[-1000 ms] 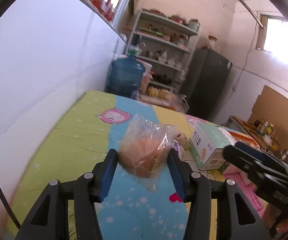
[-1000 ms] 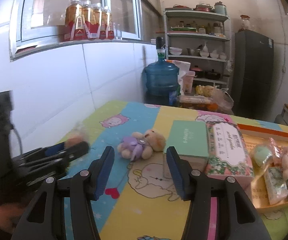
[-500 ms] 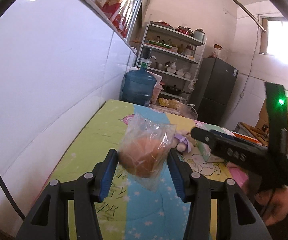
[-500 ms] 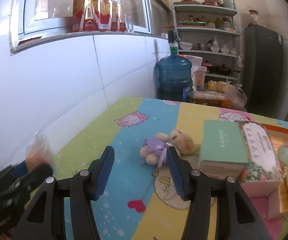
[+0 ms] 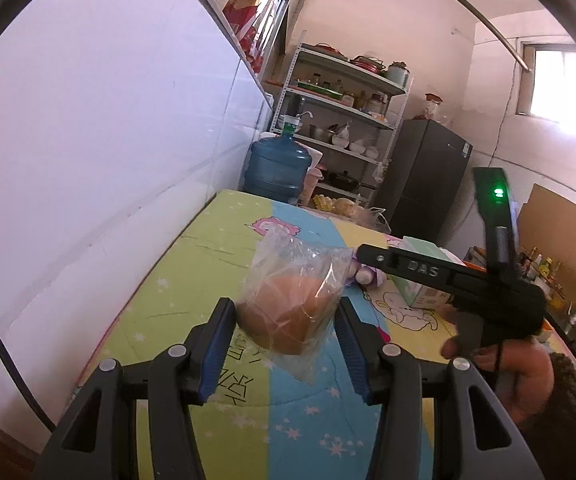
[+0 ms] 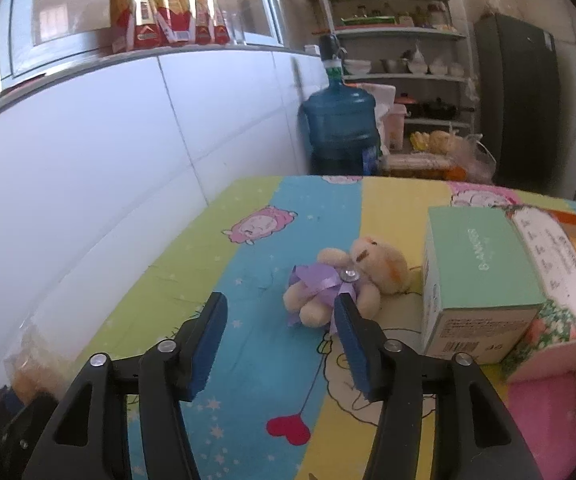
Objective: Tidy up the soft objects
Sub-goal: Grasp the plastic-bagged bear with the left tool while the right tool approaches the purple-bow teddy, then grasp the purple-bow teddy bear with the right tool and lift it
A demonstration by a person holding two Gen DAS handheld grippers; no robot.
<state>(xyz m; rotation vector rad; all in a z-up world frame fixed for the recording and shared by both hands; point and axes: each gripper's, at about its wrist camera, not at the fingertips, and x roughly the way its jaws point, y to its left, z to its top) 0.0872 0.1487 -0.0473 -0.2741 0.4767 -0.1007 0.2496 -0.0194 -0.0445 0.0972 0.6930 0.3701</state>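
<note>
Cartoon-printed cloth [image 6: 248,352] covers the worktop beside a white tiled wall [image 6: 108,160]. Above it, the left gripper [image 5: 286,322] has its jaws clamped on a bagged bun [image 5: 288,316]. The right gripper [image 6: 280,328] has its jaws opening with nothing between them, and a small teddy bear [image 6: 347,280] in a purple dress lies just beyond, next to a green box [image 6: 479,280].

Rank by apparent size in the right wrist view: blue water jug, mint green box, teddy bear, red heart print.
1. mint green box; nearer the camera than the jug, so true order unsure
2. blue water jug
3. teddy bear
4. red heart print
</note>
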